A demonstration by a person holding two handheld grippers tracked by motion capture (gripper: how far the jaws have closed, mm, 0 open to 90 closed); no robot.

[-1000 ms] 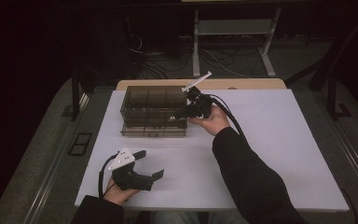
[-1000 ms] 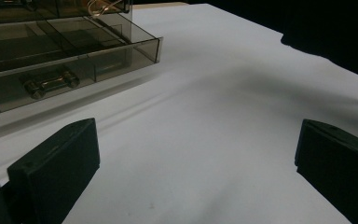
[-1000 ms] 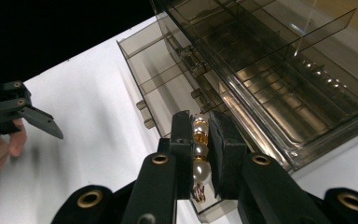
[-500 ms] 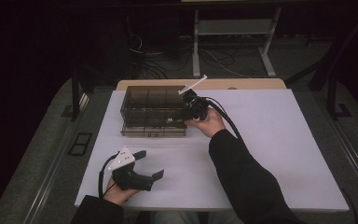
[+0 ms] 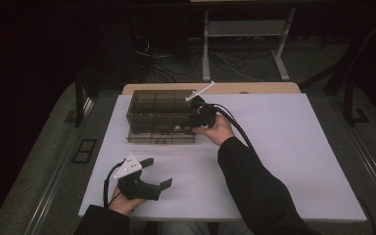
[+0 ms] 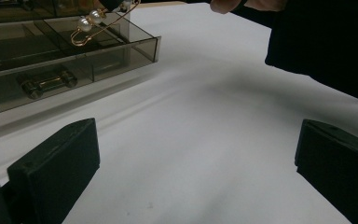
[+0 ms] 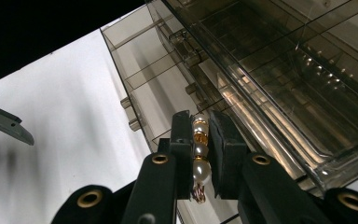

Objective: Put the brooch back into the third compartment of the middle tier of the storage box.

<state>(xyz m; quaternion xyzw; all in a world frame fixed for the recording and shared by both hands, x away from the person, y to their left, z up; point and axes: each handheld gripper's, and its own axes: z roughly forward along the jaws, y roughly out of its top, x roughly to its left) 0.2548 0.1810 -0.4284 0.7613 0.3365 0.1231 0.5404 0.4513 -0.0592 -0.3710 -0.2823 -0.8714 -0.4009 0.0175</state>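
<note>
Right gripper (image 5: 192, 122) sits at the front right corner of the smoky clear organiser box (image 5: 161, 115), roughly twelve o'clock from table centre, the person's right hand (image 5: 218, 128) wrapped round its body. Jaws pinched tight on a gold pin strung with pearls (image 7: 199, 156); in the right gripper view (image 7: 199, 140) the pearls stand in a row between the two black pads, a gold loop showing at the low end. From the left gripper view the same pearl pin (image 6: 93, 23) hangs at about eleven o'clock, over the pulled-out lower drawer (image 6: 74, 65) of the box (image 6: 9, 28), apart from the drawer floor as far as can be told. Drawer carries a metal bar handle (image 6: 49, 83) on its front. Left gripper (image 5: 149, 174) rests at seven o'clock on the white table (image 5: 293, 147), near the front edge, well apart from the box. Its jaws stand wide, bare tabletop between them, nothing held (image 6: 196, 158).
</note>
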